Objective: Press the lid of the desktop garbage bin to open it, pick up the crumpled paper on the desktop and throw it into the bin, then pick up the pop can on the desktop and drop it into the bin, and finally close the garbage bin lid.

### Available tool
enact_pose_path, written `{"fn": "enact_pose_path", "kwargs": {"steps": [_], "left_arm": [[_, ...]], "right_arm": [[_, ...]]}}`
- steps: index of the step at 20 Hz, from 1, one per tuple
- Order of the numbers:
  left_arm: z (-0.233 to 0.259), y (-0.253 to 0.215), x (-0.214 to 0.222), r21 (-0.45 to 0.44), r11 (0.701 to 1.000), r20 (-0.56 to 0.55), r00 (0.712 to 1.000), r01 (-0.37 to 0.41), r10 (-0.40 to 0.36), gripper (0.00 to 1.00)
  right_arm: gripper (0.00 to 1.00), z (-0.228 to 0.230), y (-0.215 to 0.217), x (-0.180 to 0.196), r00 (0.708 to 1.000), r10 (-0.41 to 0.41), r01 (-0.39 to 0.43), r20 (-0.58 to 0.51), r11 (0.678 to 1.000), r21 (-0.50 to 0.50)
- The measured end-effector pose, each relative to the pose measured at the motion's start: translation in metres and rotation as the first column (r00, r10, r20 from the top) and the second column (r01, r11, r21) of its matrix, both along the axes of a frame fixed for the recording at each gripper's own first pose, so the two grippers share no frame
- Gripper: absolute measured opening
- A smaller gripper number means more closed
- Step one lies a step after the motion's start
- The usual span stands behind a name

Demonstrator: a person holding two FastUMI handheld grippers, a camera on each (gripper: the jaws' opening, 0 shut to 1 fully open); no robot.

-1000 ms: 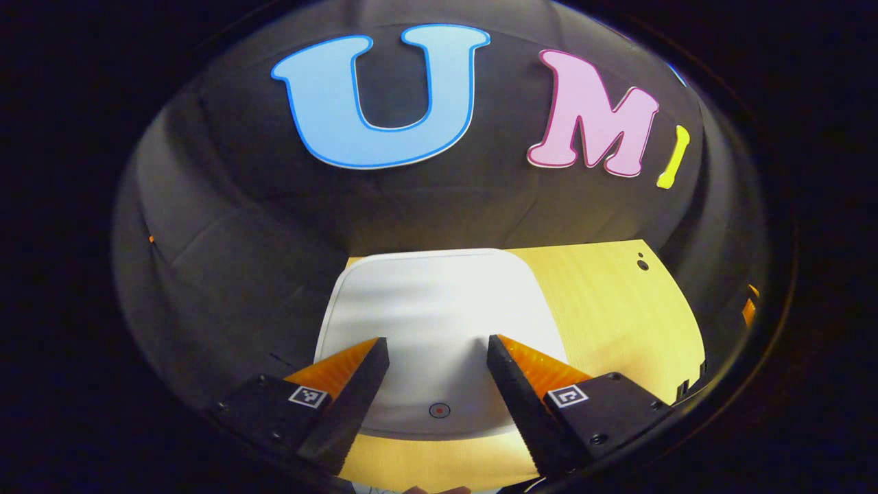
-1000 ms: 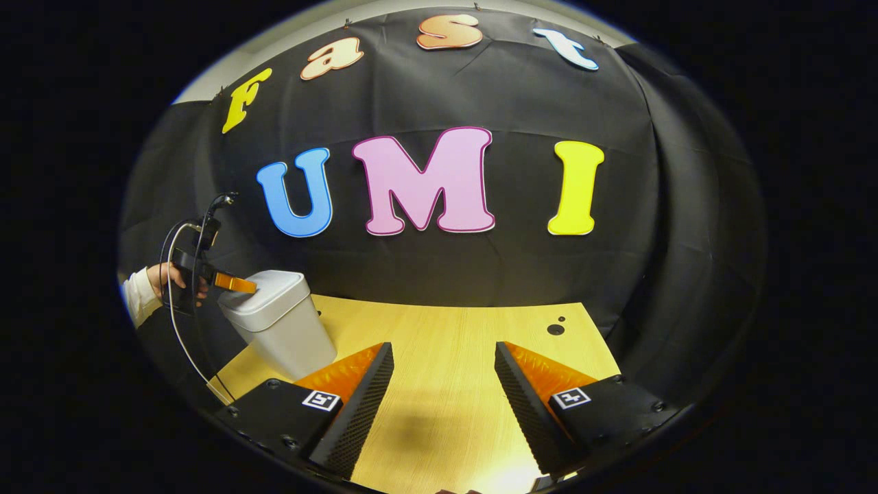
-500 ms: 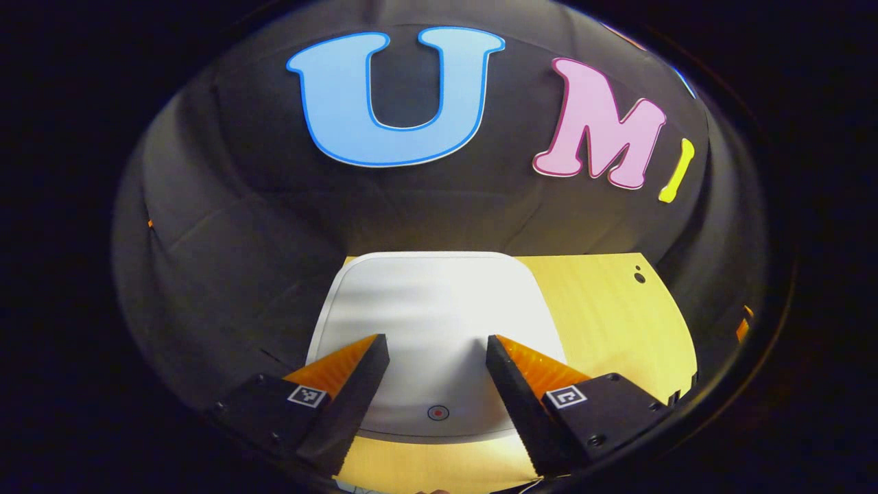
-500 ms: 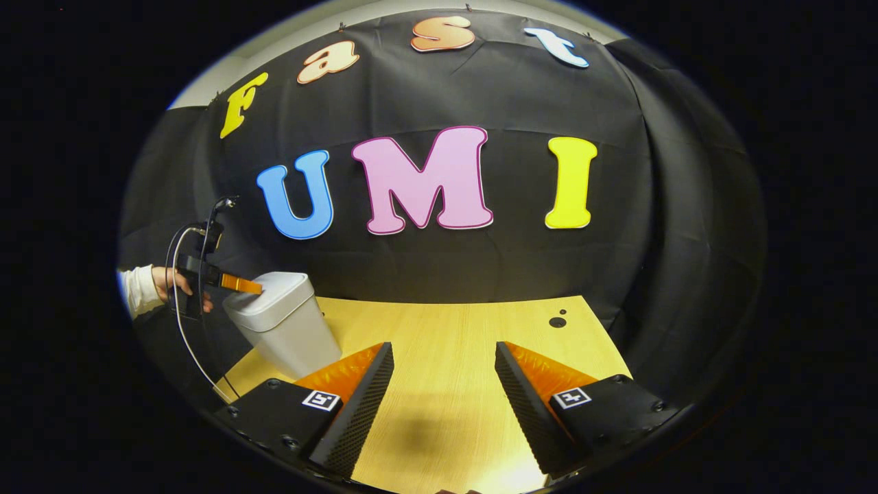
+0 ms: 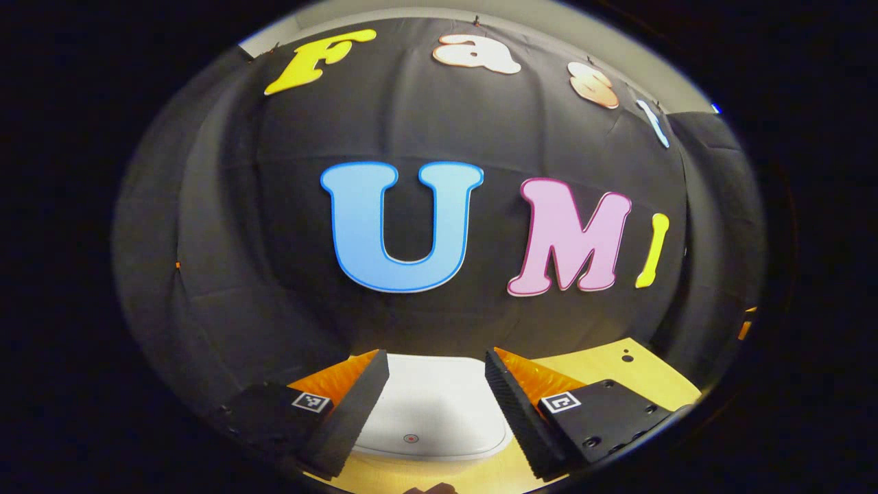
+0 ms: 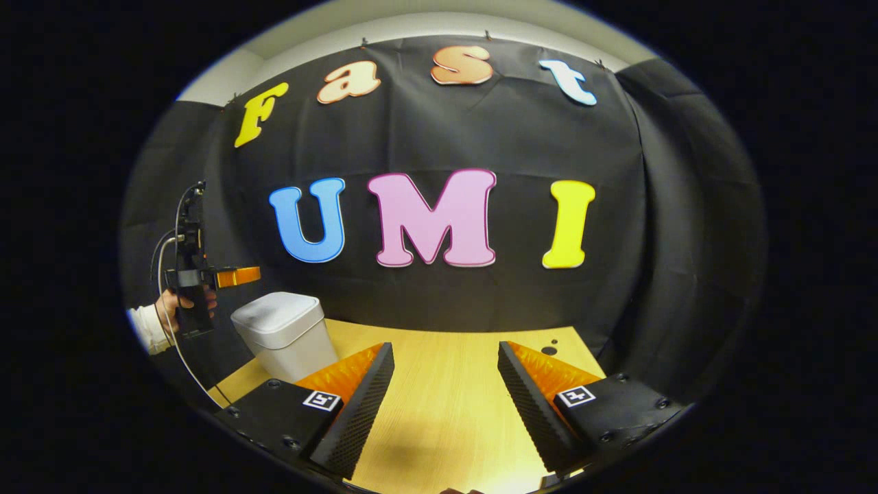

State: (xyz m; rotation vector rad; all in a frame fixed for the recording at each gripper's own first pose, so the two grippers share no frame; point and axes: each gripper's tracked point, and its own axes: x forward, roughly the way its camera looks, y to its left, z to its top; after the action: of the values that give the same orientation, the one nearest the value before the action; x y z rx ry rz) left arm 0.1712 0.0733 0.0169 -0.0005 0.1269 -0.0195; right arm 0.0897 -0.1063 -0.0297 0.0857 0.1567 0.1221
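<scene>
The white desktop bin point(image 6: 285, 333) stands at the table's left end with its lid point(image 5: 429, 412) down; a small red dot marks the lid's near edge. In the left gripper view my left gripper point(image 5: 435, 355) is open, level, and lifted above the lid. From the right gripper view, that left gripper point(image 6: 236, 276) hangs a little above and left of the bin, apart from it, held by a hand point(image 6: 171, 302) in a white sleeve. My right gripper point(image 6: 446, 346) is open over the bare wooden table point(image 6: 446, 412), with nothing between its fingers.
The black cloth wall rises right behind the table's far edge. Small dark holes point(image 6: 549, 350) sit in the tabletop at the far right. A cable point(image 6: 171, 343) trails down from the left gripper beside the table's left edge.
The left gripper has risen off the bin lid and tipped up to level, so more wall and less lid shows. The lid stays down. The right gripper tilted up slightly.
</scene>
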Motion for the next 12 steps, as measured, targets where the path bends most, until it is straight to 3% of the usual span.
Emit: {"fn": "enact_pose_path", "kwargs": {"steps": [3,9,12], "left_arm": [[0.020,-0.033,-0.051,-0.029,0.999,0.043,0.999,0.019,-0.018,0.94],[0.031,-0.110,-0.165,0.037,0.999,0.117,0.993,-0.014,0.009,0.94],[0.011,-0.150,-0.216,-0.003,0.999,0.086,0.995,-0.053,0.053,0.95]], "right_arm": [[0.98,0.016,-0.005,-0.008,0.996,-0.028,0.033,0.083,0.998,-0.054],[0.97,0.020,0.023,-0.027,0.986,0.131,-0.130,0.098,0.991,-0.025],[0.97,0.015,0.028,-0.034,0.975,0.205,-0.202,0.087,0.979,-0.038]]}}
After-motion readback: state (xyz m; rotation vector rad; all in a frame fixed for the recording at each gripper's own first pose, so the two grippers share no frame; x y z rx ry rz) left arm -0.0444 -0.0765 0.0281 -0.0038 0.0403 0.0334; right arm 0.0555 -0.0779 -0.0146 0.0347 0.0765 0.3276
